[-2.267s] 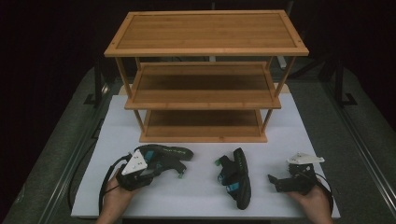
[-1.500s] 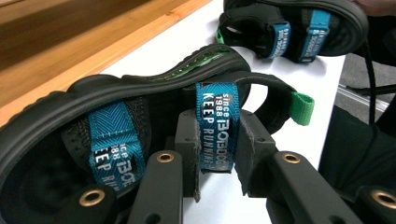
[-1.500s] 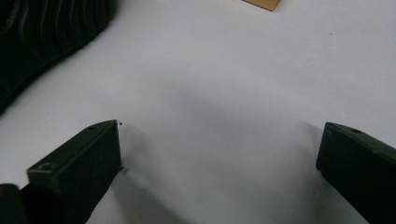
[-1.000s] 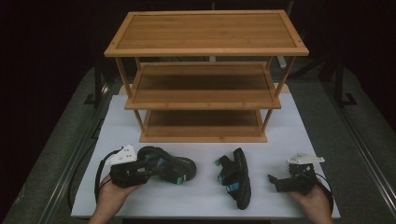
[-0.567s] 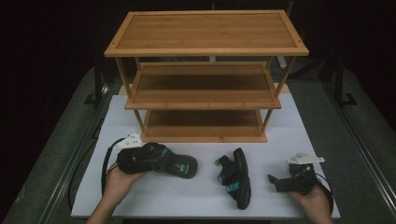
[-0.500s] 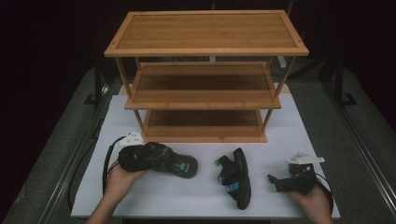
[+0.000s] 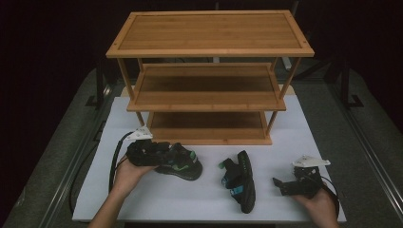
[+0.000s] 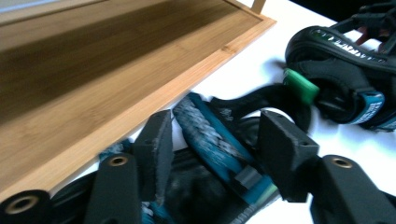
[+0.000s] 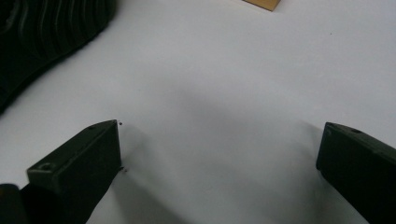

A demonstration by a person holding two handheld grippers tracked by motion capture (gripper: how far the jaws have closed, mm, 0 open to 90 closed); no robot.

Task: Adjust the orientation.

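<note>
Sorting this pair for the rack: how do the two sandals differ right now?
The left sandal lies between the left gripper's jaws, close to the rack's bottom shelf; the right sandal lies apart from both grippers, nearer the table's front. The left sandal points sideways, the right sandal toward the person. Both are black with teal straps.

The left gripper [image 7: 159, 153] has carried the left sandal [image 7: 179, 162] toward the bamboo rack [image 7: 209, 135], set it upright, and its jaws have just been opening around the straps.
</note>
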